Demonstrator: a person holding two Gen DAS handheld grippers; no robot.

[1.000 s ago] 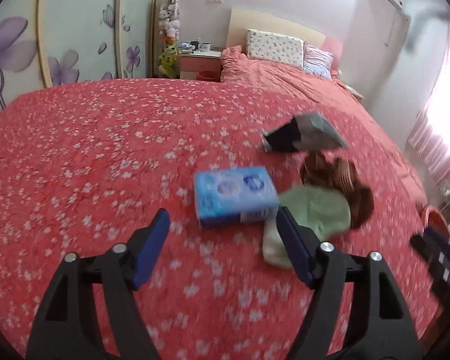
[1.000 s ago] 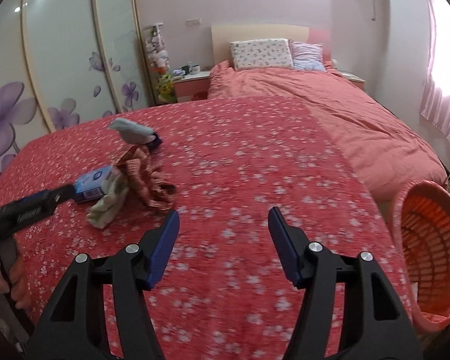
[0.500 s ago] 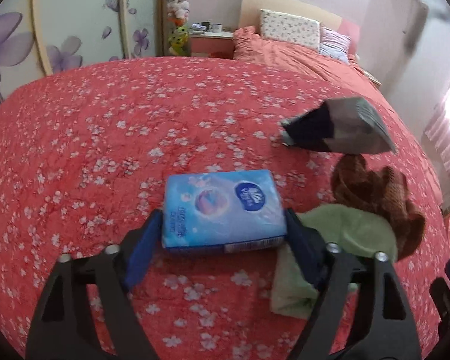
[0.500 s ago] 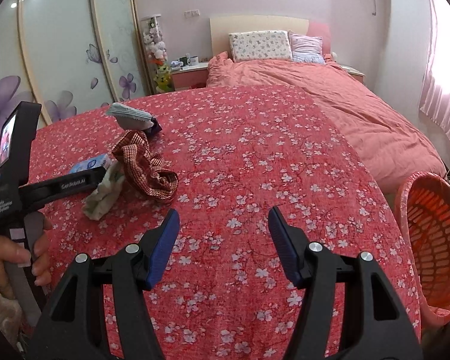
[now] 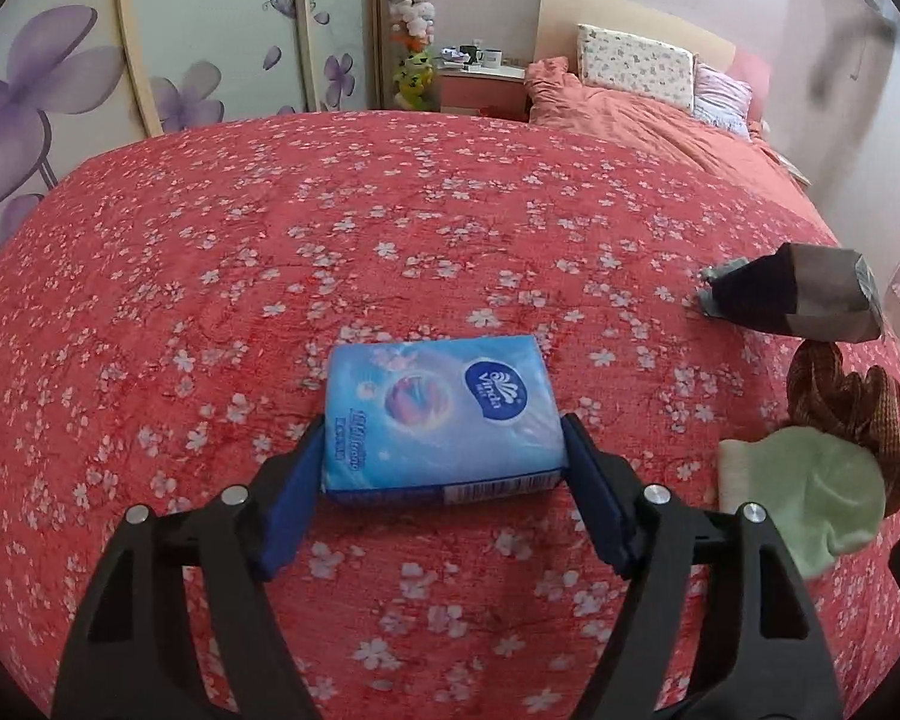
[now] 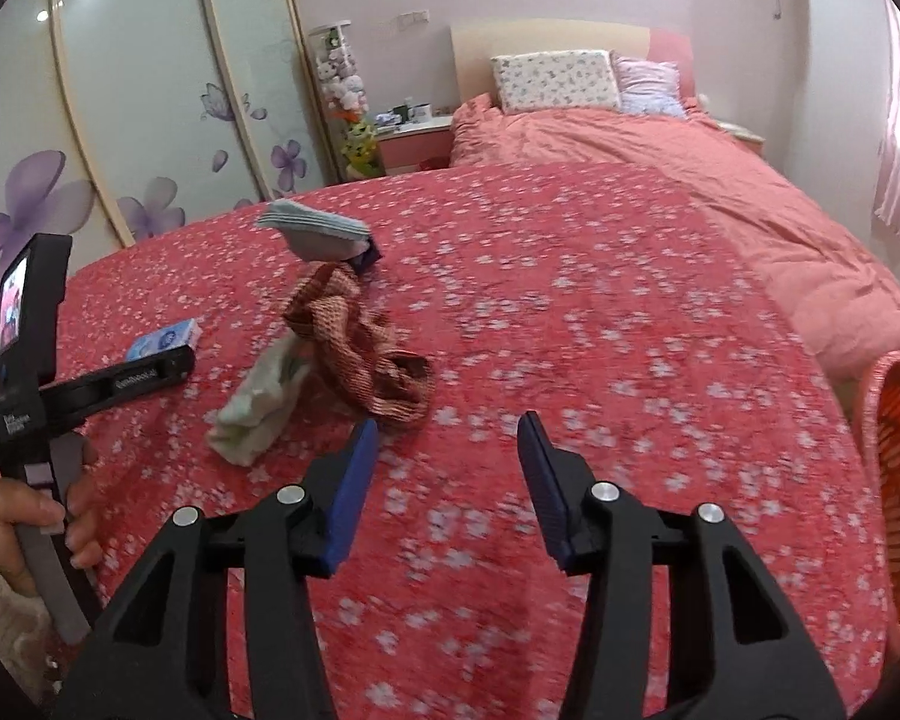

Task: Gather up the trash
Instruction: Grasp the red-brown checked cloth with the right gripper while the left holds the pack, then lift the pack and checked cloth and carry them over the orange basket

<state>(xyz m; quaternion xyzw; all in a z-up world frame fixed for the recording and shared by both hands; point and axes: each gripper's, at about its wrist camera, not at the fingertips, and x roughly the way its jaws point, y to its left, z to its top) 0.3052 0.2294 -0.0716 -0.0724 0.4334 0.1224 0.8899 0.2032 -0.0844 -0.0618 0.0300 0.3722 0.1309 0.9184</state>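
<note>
Nothing looks collected yet: the left gripper [image 5: 444, 462] brackets the blue tissue pack [image 5: 435, 417] on the bedspread [image 5: 270, 240], seemingly not squeezing it, while the right gripper [image 6: 447, 447] is closing on nothing, the orange basket [image 6: 894, 438] waiting alongside.

A red flowered bedspread [image 5: 270, 228] covers the bed. Two pillows [image 6: 555, 81] lean against the headboard [image 6: 546, 36]. Wardrobe doors [image 6: 150, 90] with purple flowers line the left wall; daylight enters right.
</note>
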